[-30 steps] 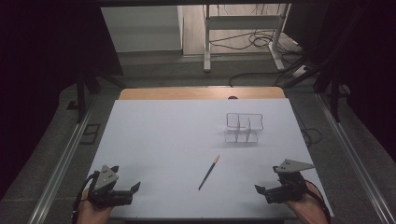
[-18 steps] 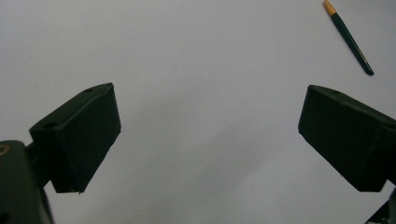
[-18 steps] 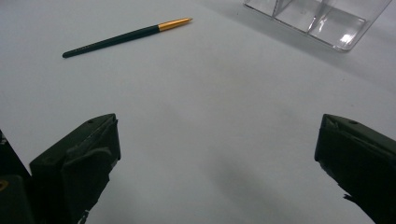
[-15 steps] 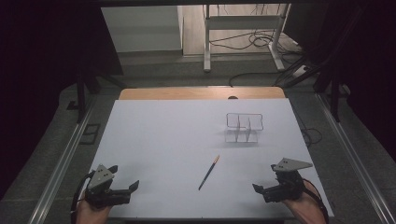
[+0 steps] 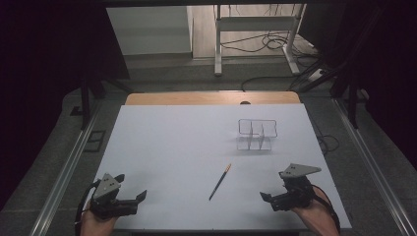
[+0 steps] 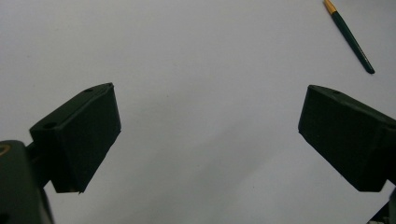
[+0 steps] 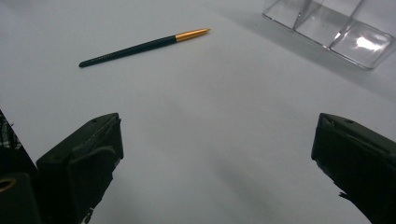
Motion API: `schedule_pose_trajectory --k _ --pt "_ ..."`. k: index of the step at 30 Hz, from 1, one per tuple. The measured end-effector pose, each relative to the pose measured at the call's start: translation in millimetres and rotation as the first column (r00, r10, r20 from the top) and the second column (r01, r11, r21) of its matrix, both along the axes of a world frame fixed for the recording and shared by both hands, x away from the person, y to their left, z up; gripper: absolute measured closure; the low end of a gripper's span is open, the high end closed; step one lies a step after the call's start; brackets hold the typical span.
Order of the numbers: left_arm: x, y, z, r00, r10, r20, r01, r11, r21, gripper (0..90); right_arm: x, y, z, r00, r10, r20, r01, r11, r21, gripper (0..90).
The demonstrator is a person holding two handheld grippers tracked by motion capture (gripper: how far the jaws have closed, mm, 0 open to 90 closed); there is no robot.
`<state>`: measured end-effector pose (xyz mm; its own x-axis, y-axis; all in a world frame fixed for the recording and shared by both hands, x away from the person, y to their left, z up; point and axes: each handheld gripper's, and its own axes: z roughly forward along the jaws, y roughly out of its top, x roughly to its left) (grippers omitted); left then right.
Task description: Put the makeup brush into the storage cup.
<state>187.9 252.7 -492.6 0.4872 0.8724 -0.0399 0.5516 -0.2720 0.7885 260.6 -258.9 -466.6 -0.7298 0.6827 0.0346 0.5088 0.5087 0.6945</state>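
A thin dark green brush [image 5: 220, 181] with a gold ferrule lies on the white table [image 5: 187, 142], near the front middle. Behind it to the right stands a clear plastic organiser [image 5: 257, 133] with divided compartments. My left gripper [image 5: 132, 189] rests at the front left corner, open, with nothing between its jaws. My right gripper [image 5: 270, 194] sits at the front right, also open and holding nothing. In the left gripper view the gripper [image 6: 208, 107] faces bare table and the brush [image 6: 350, 37] lies far off at the top right. In the right gripper view the gripper [image 7: 217, 135] sees the brush [image 7: 140, 46] ahead on the left and the organiser [image 7: 336, 28] at the top right.
A wooden strip [image 5: 211, 98] runs along the table's far edge. Metal rails [image 5: 64, 172] flank both sides. Beyond the table stands a white frame [image 5: 255, 29], with cables on the floor.
The right gripper has crept slightly left toward the brush. The left gripper has only shifted a little in place. Brush and organiser have not moved.
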Motion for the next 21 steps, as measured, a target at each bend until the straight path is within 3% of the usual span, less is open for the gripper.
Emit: schedule_pose_trajectory --k 21 --pt "1.1 0.2 -0.7 1.0 0.003 -0.004 -0.003 1.0 -0.007 6.3 9.6 20.8 4.4 0.999 0.028 0.034 -0.028 0.999 0.017 1.3"
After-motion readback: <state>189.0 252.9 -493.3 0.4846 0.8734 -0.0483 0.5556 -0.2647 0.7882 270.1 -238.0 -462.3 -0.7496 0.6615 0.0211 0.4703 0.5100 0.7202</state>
